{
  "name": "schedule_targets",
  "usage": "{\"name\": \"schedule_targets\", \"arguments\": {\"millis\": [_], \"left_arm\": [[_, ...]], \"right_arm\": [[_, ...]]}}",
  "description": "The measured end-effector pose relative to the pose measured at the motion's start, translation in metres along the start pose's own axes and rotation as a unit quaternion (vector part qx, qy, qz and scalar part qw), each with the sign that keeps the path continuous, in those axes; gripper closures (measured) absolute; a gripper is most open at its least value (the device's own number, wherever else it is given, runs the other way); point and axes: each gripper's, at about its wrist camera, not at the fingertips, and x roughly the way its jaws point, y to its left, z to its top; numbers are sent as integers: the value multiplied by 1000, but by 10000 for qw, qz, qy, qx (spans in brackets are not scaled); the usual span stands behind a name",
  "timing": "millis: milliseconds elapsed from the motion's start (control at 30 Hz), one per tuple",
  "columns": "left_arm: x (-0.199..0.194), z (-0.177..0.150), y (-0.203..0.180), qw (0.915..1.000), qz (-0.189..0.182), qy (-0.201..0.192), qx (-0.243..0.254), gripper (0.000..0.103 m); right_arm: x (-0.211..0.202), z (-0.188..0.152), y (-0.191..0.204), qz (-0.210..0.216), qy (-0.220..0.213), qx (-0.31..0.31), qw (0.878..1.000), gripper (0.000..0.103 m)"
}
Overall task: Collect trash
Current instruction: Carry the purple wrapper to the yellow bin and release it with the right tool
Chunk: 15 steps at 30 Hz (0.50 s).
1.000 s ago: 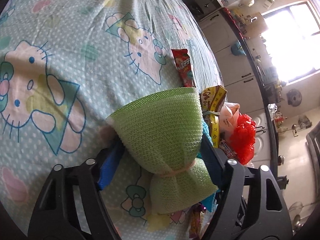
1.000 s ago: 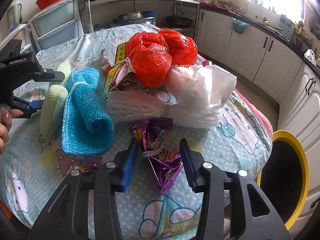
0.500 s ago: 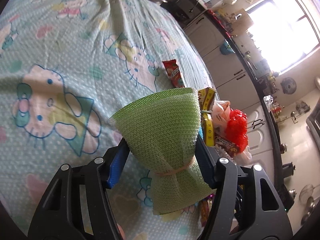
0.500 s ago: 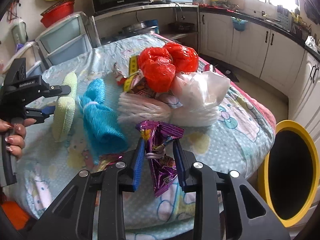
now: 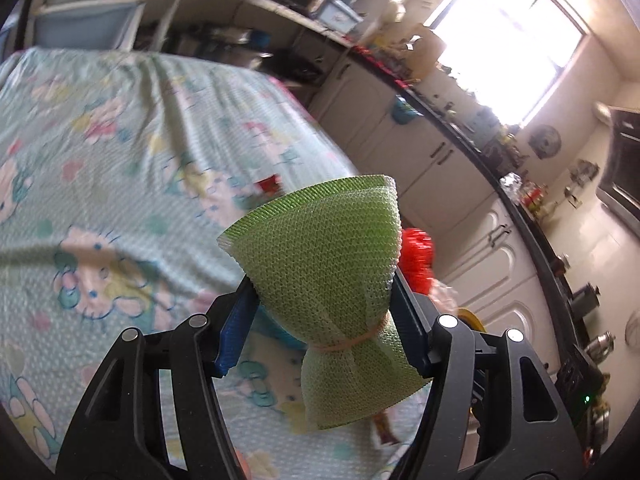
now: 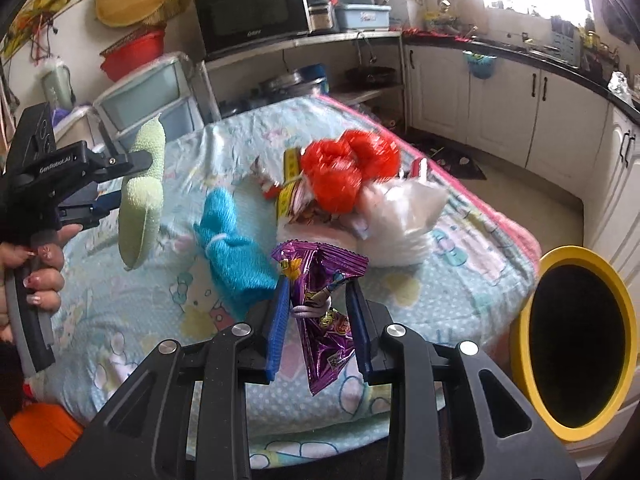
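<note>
My left gripper (image 5: 324, 292) is shut on a green mesh cloth bundle (image 5: 328, 280) tied with a rubber band, held in the air above the table; it also shows in the right wrist view (image 6: 142, 196). My right gripper (image 6: 318, 300) is shut on a purple snack wrapper (image 6: 320, 300), lifted above the table's near edge. A yellow-rimmed trash bin (image 6: 576, 336) stands on the floor to the right of the table. On the table lie a blue mesh bundle (image 6: 232, 248), a red plastic bag (image 6: 348, 168), a white plastic bag (image 6: 400, 216) and yellow wrappers (image 6: 290, 180).
The table has a Hello Kitty cloth (image 5: 100, 160). White kitchen cabinets (image 6: 500, 112) and a black counter run along the right. A shelf with a microwave (image 6: 252, 20) and plastic drawers (image 6: 152, 96) stand behind the table. A small wrapper (image 5: 384, 432) lies near the table's edge.
Both grippers have risen from the table with their loads. The green bundle and the purple wrapper are now in the air; the right gripper closed on the wrapper.
</note>
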Motion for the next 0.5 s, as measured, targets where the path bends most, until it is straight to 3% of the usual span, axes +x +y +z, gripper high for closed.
{"name": "schedule_targets", "arguments": {"millis": [500], "left_arm": [[28, -2, -92, 9945, -610, -2, 854, 48]], "right_arm": [[-49, 9, -54, -559, -562, 621, 9949, 76]]}}
